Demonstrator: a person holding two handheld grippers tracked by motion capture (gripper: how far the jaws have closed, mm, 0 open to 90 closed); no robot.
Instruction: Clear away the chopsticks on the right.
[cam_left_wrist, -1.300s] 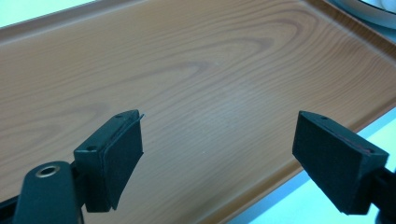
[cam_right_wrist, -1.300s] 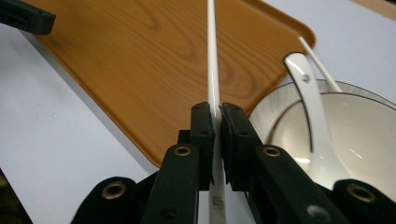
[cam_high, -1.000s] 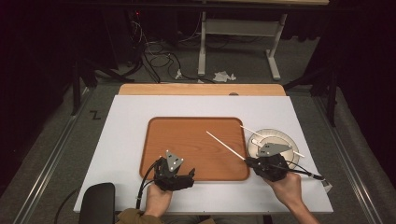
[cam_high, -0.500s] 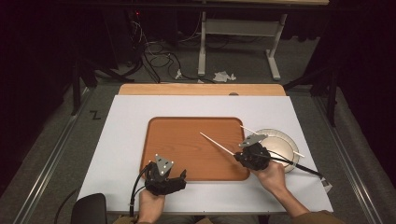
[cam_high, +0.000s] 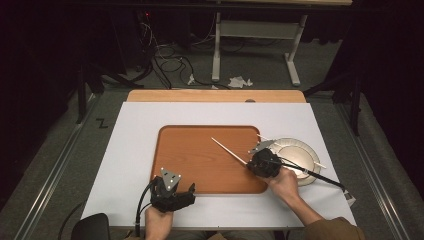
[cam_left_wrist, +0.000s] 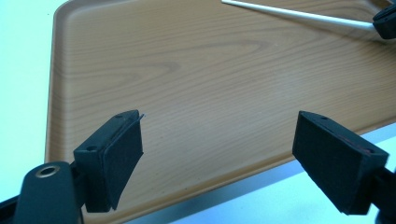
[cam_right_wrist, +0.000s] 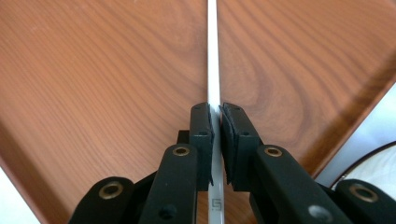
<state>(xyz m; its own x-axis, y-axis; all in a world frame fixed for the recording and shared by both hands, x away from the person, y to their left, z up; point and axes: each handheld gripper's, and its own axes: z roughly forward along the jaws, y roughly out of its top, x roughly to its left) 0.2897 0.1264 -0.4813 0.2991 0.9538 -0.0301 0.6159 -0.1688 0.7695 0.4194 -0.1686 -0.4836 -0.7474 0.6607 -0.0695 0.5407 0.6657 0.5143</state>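
Shifted left and toward frame centre since a second before: right gripper (cam_high: 248, 161), carrying its white chopstick (cam_high: 229, 150) from beside the plate out over the wooden tray (cam_high: 200, 150). Slid a little toward the bottom edge: left gripper (cam_high: 187, 192), at the tray's near rim in the lower left of the high view. Seen in the right gripper view: jaws clamped on the chopstick (cam_right_wrist: 213, 70), rod running straight up the frame above the tray (cam_right_wrist: 93, 70). Seen in the left gripper view: jaws wide apart, nothing between, tray (cam_left_wrist: 210, 79) beyond, chopstick (cam_left_wrist: 299, 15) at upper right. Right of the tray: white plate (cam_high: 300, 155) holding a second chopstick (cam_high: 317, 164).
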